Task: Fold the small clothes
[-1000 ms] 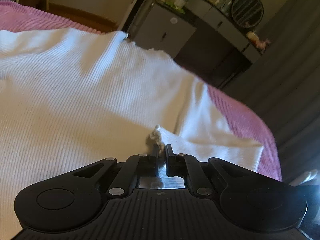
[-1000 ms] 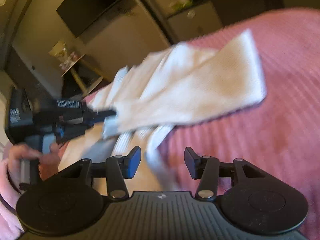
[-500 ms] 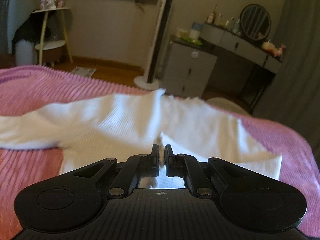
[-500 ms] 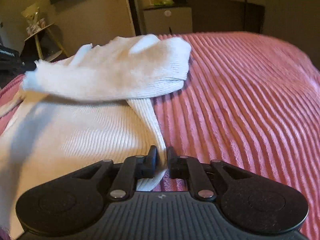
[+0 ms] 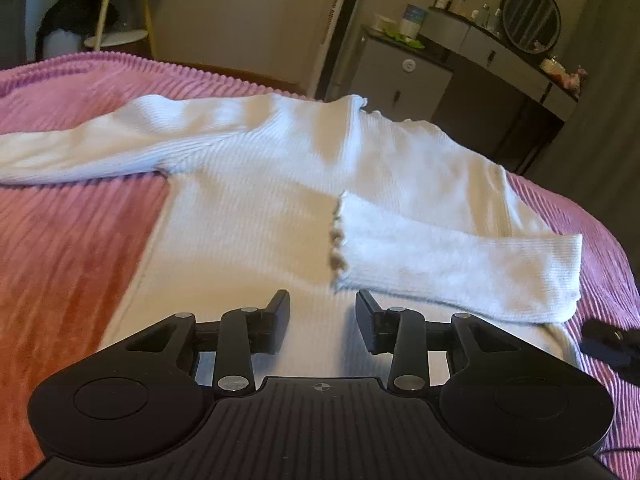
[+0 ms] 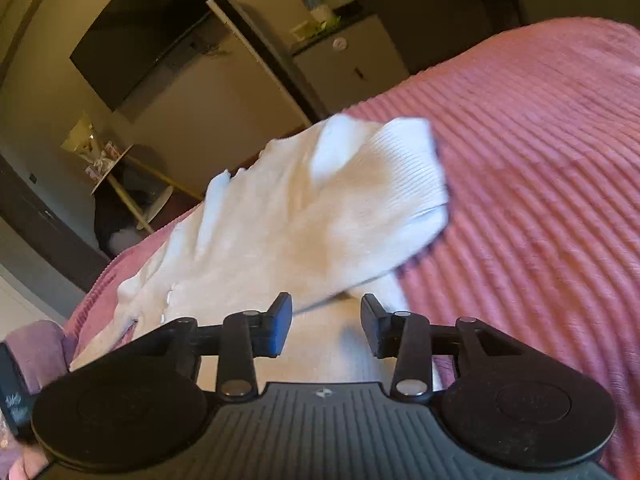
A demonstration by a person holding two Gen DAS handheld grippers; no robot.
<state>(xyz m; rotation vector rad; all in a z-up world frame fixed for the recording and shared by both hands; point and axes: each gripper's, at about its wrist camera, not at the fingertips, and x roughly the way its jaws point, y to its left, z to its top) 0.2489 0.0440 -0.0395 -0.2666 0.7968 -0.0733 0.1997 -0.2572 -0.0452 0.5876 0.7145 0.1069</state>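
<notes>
A white ribbed long-sleeved top [image 5: 256, 208] lies flat on the pink ribbed bedspread [image 5: 68, 248]. One sleeve [image 5: 460, 264] is folded across the body, its frilled cuff [image 5: 339, 240] just ahead of my left gripper [image 5: 322, 312]. The other sleeve [image 5: 80, 148] stretches out to the left. The left jaws are opening, with nothing between them. In the right wrist view the same top [image 6: 304, 216] lies bunched ahead of my right gripper [image 6: 326, 316]. Its jaws are opening too, over the top's edge, and the pads do not press on it.
The bed drops off at its far and right sides. Beyond it stand a grey cabinet [image 5: 400, 80], a dresser with a round mirror [image 5: 530, 18] and a small side table [image 5: 120, 36]. A dark object [image 5: 608, 344] lies on the bedspread at right. A purple sleeve [image 6: 36, 344] shows at lower left.
Both grippers were shut on the fabric half a second ago and have let go. The left one has drawn back from the folded sleeve's cuff, which now lies on the body.
</notes>
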